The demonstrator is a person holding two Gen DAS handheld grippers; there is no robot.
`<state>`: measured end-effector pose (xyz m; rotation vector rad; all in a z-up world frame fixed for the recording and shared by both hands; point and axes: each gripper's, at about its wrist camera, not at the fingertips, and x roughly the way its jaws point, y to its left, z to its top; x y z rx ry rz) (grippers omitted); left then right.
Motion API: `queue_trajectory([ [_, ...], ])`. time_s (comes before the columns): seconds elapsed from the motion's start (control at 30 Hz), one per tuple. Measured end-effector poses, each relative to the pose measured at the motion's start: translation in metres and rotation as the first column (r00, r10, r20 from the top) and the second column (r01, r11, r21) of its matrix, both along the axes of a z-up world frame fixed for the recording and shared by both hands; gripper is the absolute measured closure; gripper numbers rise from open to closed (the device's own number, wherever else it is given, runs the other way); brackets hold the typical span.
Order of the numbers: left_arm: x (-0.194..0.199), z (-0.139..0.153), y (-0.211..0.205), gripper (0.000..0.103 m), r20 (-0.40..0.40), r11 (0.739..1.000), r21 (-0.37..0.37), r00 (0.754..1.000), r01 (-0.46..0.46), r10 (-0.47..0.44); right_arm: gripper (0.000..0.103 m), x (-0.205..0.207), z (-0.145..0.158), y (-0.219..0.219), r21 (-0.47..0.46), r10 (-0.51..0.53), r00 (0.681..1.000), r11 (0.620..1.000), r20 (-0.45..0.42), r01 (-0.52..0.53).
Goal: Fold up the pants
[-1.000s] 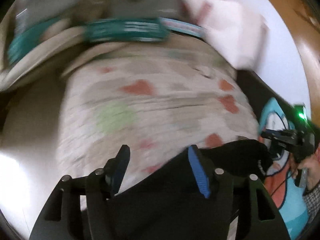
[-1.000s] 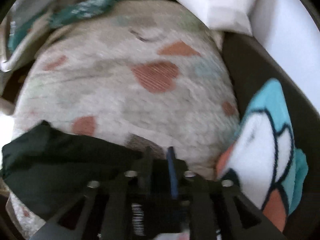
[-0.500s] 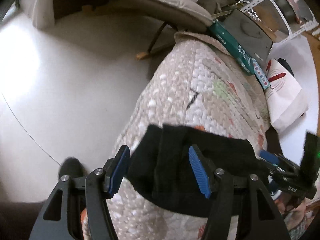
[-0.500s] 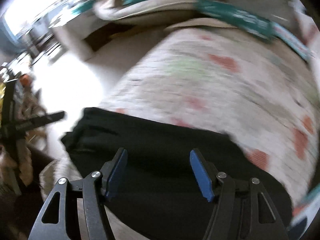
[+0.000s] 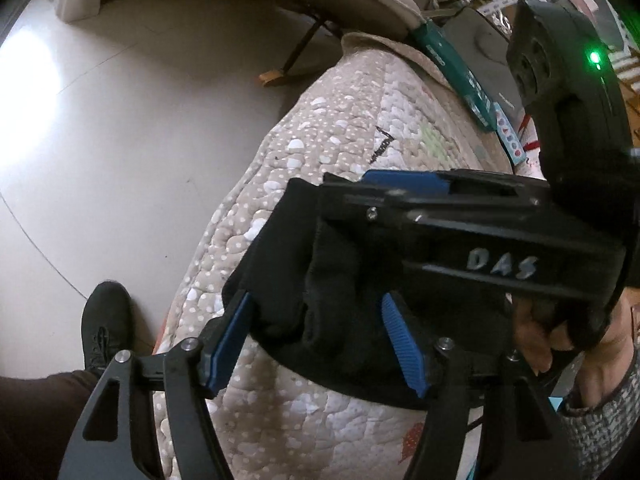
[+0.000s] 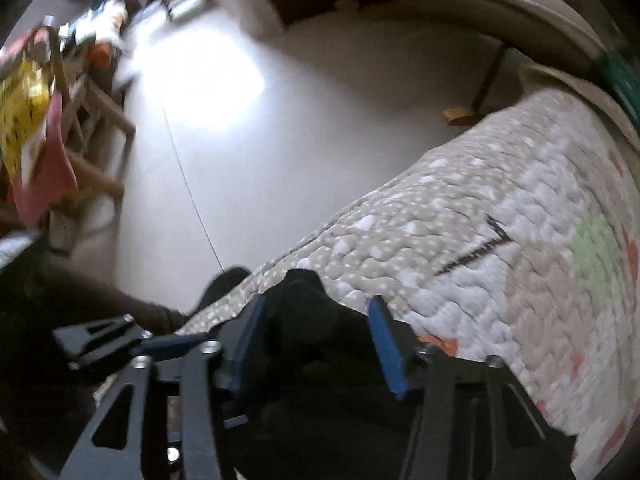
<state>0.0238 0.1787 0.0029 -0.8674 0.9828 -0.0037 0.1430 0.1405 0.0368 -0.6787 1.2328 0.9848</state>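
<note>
Black pants (image 5: 344, 280) lie bunched at the near edge of a quilted bed cover (image 5: 332, 152), their full shape hidden behind the right tongs (image 5: 404, 184), which cross close before the left camera. Left tongs (image 5: 316, 340) stand apart around the bundle; right tongs, seen from their own camera, likewise gape over the dark cloth. Pale tiled floor (image 5: 120, 120) and a black shoe (image 5: 105, 320) sit left; a wooden chair (image 6: 92, 120) blurs beyond. Half a second ago the pants lay flatter, the right tongs farther off.

Black pants (image 5: 340, 280), folded into a bunched bundle, lying on quilted bedcover (image 5: 320, 152)
</note>
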Motion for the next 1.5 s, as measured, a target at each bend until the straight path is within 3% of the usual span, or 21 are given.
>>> queue_trajectory([
  [0.07, -0.001, -0.001, 0.002, 0.038, -0.005, 1.0, -0.012, 1.0, -0.011, 0.011, 0.07, -0.003, -0.001, 0.001, -0.018, 0.018, 0.999, 1.0, 0.029, -0.018],
  [0.1, 0.0, -0.001, 0.002, 0.037, -0.006, 1.0, -0.015, 1.0, -0.015, 0.014, 0.081, -0.003, -0.002, 0.001, -0.026, 0.019, 0.999, 0.999, 0.04, -0.018],
  [0.17, 0.002, 0.0, 0.002, 0.038, -0.009, 1.0, -0.012, 1.0, -0.024, 0.023, 0.087, -0.002, -0.001, 0.002, -0.022, 0.008, 0.999, 1.0, 0.044, -0.007],
  [0.33, -0.004, 0.005, 0.006, 0.038, 0.0, 0.998, 0.024, 0.998, -0.059, 0.059, 0.089, 0.001, 0.008, 0.009, 0.015, -0.023, 0.998, 1.0, 0.054, 0.022],
  [0.5, -0.006, -0.004, 0.012, 0.038, -0.033, 0.996, -0.001, 0.995, -0.093, 0.093, 0.089, 0.001, 0.004, 0.018, 0.019, -0.018, 0.999, 1.0, 0.027, 0.018],
  [0.63, -0.006, -0.007, 0.011, 0.038, -0.056, 0.996, 0.002, 0.994, -0.089, 0.089, 0.09, 0.004, 0.002, 0.022, 0.068, -0.048, 0.998, 0.996, -0.035, 0.05],
  [0.67, -0.005, -0.007, 0.009, 0.037, -0.056, 0.996, 0.009, 0.995, -0.086, 0.086, 0.098, 0.006, 0.003, 0.023, 0.095, -0.053, 0.996, 0.994, -0.069, 0.06],
  [0.7, -0.003, -0.008, 0.008, 0.037, -0.057, 0.996, 0.011, 0.995, -0.083, 0.083, 0.098, 0.007, 0.005, 0.026, 0.112, -0.06, 0.994, 0.991, -0.088, 0.07],
  [0.83, 0.0, -0.012, 0.004, 0.037, -0.07, 0.998, 0.023, 0.996, -0.061, 0.063, 0.098, 0.012, 0.009, 0.033, 0.124, -0.07, 0.997, 0.99, -0.039, 0.074],
  [0.87, 0.001, -0.013, 0.003, 0.037, -0.072, 0.998, 0.023, 0.996, -0.058, 0.059, 0.094, 0.016, 0.011, 0.03, 0.121, -0.079, 0.996, 0.989, -0.035, 0.082],
  [0.93, 0.004, -0.015, 0.001, 0.038, -0.077, 0.999, 0.015, 0.996, -0.042, 0.043, 0.073, 0.019, 0.011, 0.024, 0.098, -0.086, 0.996, 0.991, -0.025, 0.088],
  [0.97, 0.006, -0.016, -0.002, 0.04, -0.08, 1.0, 0.003, 0.996, -0.025, 0.025, 0.045, 0.019, 0.011, 0.021, 0.085, -0.083, 0.996, 0.993, -0.022, 0.085],
  [1.0, 0.006, -0.016, -0.004, 0.05, -0.078, 1.0, 0.003, 0.997, -0.018, 0.018, 0.031, 0.019, 0.009, 0.019, 0.076, -0.075, 0.997, 0.994, -0.012, 0.076],
  [1.1, 0.007, -0.01, -0.008, 0.071, -0.06, 1.0, 0.022, 0.998, 0.008, -0.007, 0.032, 0.011, 0.0, 0.021, 0.038, -0.027, 1.0, 0.999, -0.004, 0.027],
  [1.17, 0.007, -0.007, -0.012, 0.075, -0.053, 1.0, 0.024, 0.998, 0.018, -0.017, 0.033, 0.003, -0.009, 0.026, 0.009, 0.01, 1.0, 1.0, 0.012, -0.01],
  [1.2, 0.006, -0.006, -0.012, 0.077, -0.051, 1.0, 0.021, 0.999, 0.019, -0.018, 0.039, -0.003, -0.015, 0.03, -0.01, 0.036, 0.999, 0.999, 0.024, -0.036],
  [1.23, 0.006, -0.006, -0.012, 0.078, -0.05, 1.0, 0.014, 0.999, 0.019, -0.018, 0.047, -0.011, -0.021, 0.034, -0.045, 0.072, 0.996, 0.997, 0.045, -0.07],
  [1.27, 0.005, -0.005, -0.012, 0.079, -0.049, 1.0, 0.003, 0.999, 0.017, -0.017, 0.067, -0.017, -0.026, 0.038, -0.085, 0.097, 0.992, 0.992, 0.076, -0.091],
  [1.3, 0.005, -0.006, -0.011, 0.08, -0.052, 1.0, -0.016, 0.999, 0.013, -0.014, 0.072, -0.024, -0.032, 0.041, -0.134, 0.131, 0.983, 0.984, 0.126, -0.114],
  [1.37, 0.004, -0.005, -0.01, 0.08, -0.061, 0.999, -0.048, 0.998, 0.001, -0.004, 0.083, -0.024, -0.029, 0.039, -0.133, 0.122, 0.983, 0.986, 0.14, -0.104],
  [1.5, 0.003, 0.005, -0.01, 0.08, -0.039, 0.995, -0.102, 0.999, -0.013, 0.009, 0.085, -0.014, 0.001, 0.021, -0.059, 0.046, 0.986, 0.998, 0.161, -0.037],
])
